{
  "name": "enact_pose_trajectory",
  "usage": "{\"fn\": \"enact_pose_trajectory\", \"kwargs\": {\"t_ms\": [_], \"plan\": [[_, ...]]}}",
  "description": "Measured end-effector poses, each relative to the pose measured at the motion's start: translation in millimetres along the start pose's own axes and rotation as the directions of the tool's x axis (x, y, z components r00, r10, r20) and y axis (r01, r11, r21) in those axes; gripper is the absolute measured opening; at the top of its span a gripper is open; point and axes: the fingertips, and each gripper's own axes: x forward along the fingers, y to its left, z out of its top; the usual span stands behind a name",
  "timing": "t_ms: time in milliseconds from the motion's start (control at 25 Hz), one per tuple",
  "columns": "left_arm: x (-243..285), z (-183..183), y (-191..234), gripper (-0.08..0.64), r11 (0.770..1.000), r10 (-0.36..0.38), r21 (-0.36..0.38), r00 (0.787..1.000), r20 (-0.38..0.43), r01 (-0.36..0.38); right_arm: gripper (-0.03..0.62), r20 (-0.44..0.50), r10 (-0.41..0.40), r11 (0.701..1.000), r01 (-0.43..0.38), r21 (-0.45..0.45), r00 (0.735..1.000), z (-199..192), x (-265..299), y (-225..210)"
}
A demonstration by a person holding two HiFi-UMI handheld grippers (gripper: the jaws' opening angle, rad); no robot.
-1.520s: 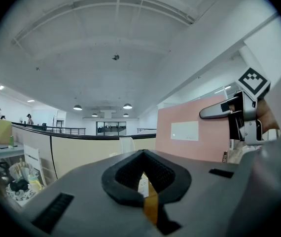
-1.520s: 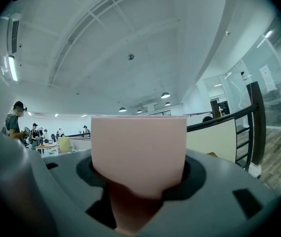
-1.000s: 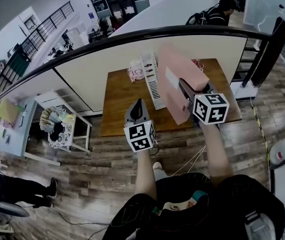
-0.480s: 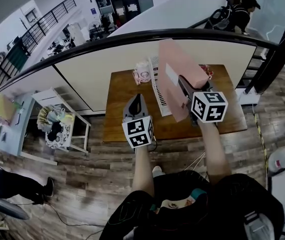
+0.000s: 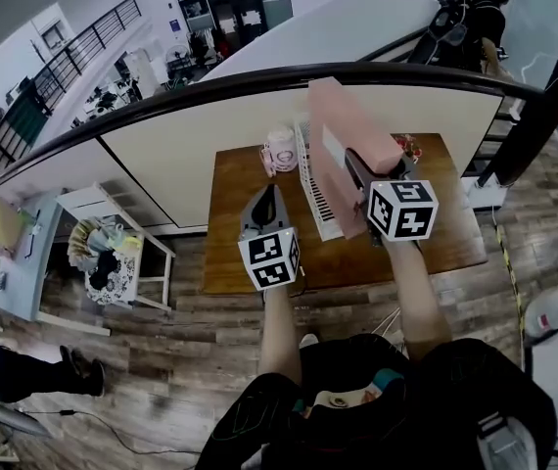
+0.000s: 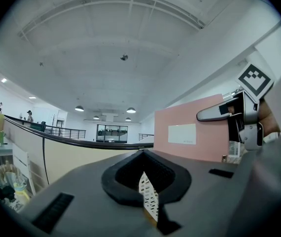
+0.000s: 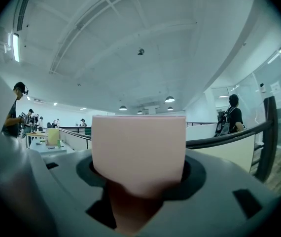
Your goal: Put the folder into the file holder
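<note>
A brown rectangular wooden table (image 5: 235,258) is standing on grey plank flooring (image 5: 162,360) beside a curved cream partition (image 5: 191,155). Above it, the flat pink cardboard folder (image 5: 352,125) is hanging upright, just over the white slotted file holder (image 5: 308,169). The right gripper (image 5: 354,164) is clamping the folder's edge. The left gripper (image 5: 267,202) is hovering with jaws together, holding nothing.

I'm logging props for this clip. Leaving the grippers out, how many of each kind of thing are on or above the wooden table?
pink folder: 1 (held above the table)
white file holder: 1
mug: 1
small item at the table's far right, too small to identify: 1
Total: 4
</note>
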Motion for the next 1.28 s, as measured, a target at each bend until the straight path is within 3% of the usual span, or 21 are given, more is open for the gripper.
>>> {"fn": "enact_pose_trajectory", "kwargs": {"t_ms": [760, 1280], "plan": [[68.4, -6.4, 63.6, -0.002, 0.999, -0.054, -0.01, 0.999, -0.009, 0.054, 0.279, -0.015, -0.087, 0.996, 0.087, -0.017, 0.996, -19.4, 89.1, 11.6], [91.6, -66.0, 63.9, -0.003, 0.994, -0.104, -0.057, 0.99, -0.1, 0.098, 0.281, -0.061, -0.107, 0.994, 0.106, -0.016, 0.992, -92.7, 108.2, 8.6]]}}
